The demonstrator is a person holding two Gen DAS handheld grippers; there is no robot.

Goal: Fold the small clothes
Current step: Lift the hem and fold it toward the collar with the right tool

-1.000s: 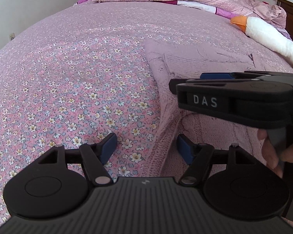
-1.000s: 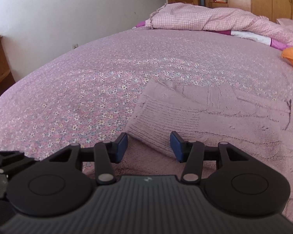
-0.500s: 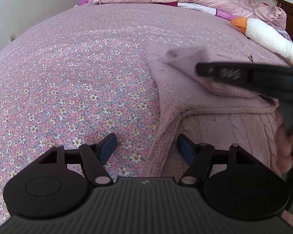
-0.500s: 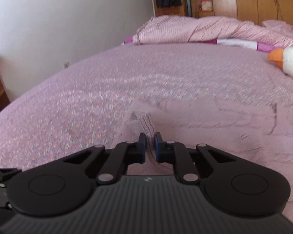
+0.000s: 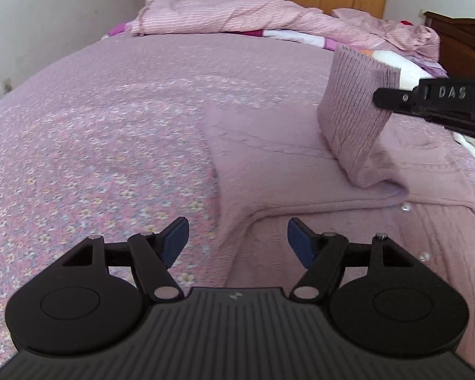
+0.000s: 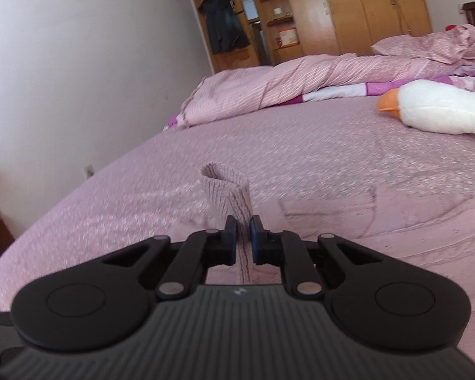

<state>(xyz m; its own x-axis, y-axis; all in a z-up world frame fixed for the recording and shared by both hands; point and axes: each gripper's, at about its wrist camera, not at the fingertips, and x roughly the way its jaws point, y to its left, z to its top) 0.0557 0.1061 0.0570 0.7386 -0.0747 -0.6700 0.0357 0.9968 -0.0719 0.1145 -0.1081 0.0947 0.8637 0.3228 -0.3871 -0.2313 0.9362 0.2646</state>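
Lilac knit sleeve (image 5: 356, 107) is pinched in the right gripper (image 6: 243, 237) and lifted above the sweater (image 5: 285, 164) on the bed (image 5: 110, 120), the left gripper (image 5: 236, 240) gaping empty; next, probably, lay it across.

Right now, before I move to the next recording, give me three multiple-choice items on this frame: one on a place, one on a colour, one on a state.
1. Where does the plush goose lie?
A. on the floor
B. on the bedspread, beyond the sweater
C. inside the wardrobe

2. What colour is the goose's beak?
A. orange
B. black
C. green

3. How do the two grippers stand?
A. both open
B. both shut on cloth
C. left gripper open, right gripper shut on the sweater cuff

Key: 1 B, it rests on the bed's far side; 2 A, the beak is orange against white plush; 3 C, the left fingers stand apart and hold nothing, while the right ones pinch the lifted ribbed cuff.
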